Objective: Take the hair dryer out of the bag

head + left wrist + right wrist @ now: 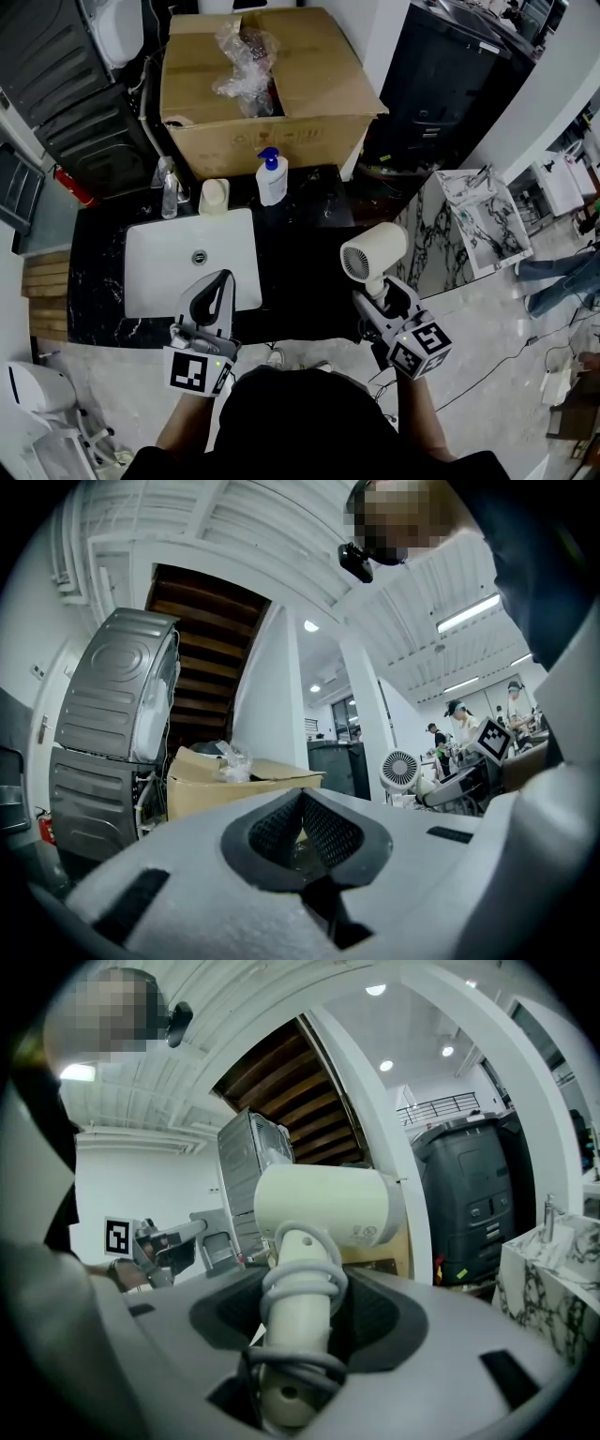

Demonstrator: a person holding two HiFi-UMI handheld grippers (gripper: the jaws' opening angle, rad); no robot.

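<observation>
A cream hair dryer [373, 253] [323, 1204] stands upright in the air, its grey cord wound round the handle. My right gripper [380, 295] [300, 1307] is shut on that handle, above the right part of the black counter. The dryer's round grille [400, 771] also shows in the left gripper view. My left gripper [217, 286] [302, 832] is shut with nothing between its jaws, over the front edge of the white sink [150, 272]. Crumpled clear plastic [246, 61] lies in the open cardboard box behind the sink; I cannot tell whether it is the bag.
The cardboard box [262, 94] fills the back of the black counter [309, 262]. A blue-topped pump bottle [272, 176], a white dispenser [215, 197] and a faucet [169, 187] stand behind the sink. A marble-patterned panel [478, 225] and a black bin [450, 75] are to the right.
</observation>
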